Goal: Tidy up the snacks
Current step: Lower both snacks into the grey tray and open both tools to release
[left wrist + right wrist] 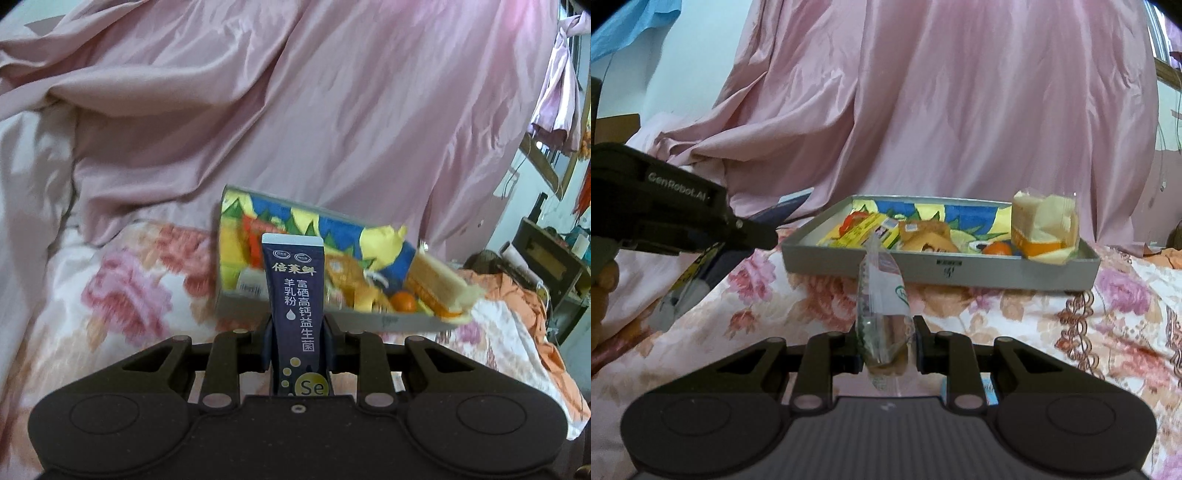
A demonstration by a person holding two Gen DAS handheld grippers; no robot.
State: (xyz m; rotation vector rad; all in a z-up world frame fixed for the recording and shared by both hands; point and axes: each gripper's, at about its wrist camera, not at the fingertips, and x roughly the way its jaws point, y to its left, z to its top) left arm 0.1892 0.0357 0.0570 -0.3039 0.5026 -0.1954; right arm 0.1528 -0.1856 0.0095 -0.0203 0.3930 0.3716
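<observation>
Sachets fill both tongs. The left gripper (297,347) is closed on a dark purple goat-milk-powder stick pack (294,306), pinched low on its length so the top stands up at twelve o'clock in its own view. The right gripper (886,345) is closed on a clear plastic snack packet (882,306), held near its lower end.

Both packs look light and limp (the clear film probably slick and crinkly), so a hold nearer the middle should stop them flopping; the contents could likely crush under a hard squeeze.

Beyond them, at twelve to one o'clock, sits the grey tray (997,271) with a bright patterned lining, already holding a wrapped sandwich cake (1045,229), a small orange (997,249) and yellow packets (864,230).

The tray rests on a floral bedspread (1034,325), soft and uneven footing. A pink sheet (923,92) hangs behind, with cluttered furniture at three o'clock in the left view.
</observation>
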